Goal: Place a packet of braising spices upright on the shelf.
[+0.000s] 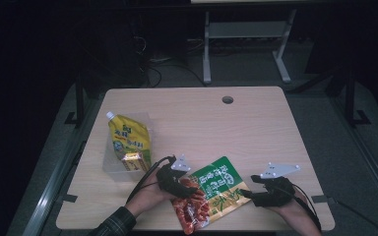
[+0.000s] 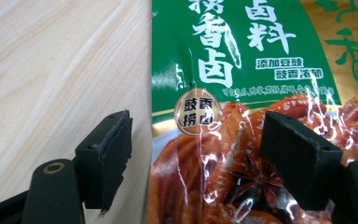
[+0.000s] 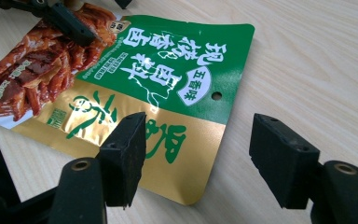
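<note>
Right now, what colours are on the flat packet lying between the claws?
Green and gold with white lettering on the packet; clearest in the right gripper view.

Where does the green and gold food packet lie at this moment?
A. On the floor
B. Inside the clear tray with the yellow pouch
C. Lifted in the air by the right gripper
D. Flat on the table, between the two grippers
D: the green and gold packet lies flat on the wooden table, with the left gripper at one side and the right gripper at the other, both open.

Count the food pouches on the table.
2: a yellow spouted pouch in the clear tray at left, and a green-and-gold pouch flat near the front edge.
</note>
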Available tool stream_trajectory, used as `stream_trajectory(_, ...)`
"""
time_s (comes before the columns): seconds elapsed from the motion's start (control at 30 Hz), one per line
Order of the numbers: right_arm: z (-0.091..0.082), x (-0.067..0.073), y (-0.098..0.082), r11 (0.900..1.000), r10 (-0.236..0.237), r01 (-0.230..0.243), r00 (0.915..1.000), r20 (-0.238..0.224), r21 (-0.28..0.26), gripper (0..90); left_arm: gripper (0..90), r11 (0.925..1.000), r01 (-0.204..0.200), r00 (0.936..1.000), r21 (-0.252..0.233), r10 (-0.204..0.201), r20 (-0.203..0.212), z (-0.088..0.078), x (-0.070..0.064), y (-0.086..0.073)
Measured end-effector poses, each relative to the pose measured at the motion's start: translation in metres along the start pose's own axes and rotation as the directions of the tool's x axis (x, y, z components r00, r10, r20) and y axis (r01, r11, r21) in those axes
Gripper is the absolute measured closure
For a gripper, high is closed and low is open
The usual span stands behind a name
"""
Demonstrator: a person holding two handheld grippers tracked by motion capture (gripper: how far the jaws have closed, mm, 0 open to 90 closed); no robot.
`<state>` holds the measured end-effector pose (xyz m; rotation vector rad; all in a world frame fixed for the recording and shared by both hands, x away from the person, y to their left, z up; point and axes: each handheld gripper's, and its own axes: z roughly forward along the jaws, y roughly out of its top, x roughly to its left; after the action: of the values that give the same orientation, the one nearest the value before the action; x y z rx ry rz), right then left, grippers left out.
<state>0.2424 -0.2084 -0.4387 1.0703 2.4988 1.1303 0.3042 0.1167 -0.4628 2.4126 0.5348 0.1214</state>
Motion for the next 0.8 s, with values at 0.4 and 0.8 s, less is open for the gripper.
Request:
stream_trajectory(0.4,0.0,-0.003,0.001,1.0,-0.003,0.003,1.0,0.001,-0.01,35.9,61.6,0.9986,-0.025,0.9997,0.046,0.026,-0.004,-0.002,-0.018,0.008)
stream_trajectory(0.8,0.001,-0.005,0.003,1.0,0.012,-0.012,0.9999,-0.008,-0.026,25.8,89.1,0.9996,-0.018,0.9997,0.021,0.018,0.013,-0.003,-0.019,0.008)
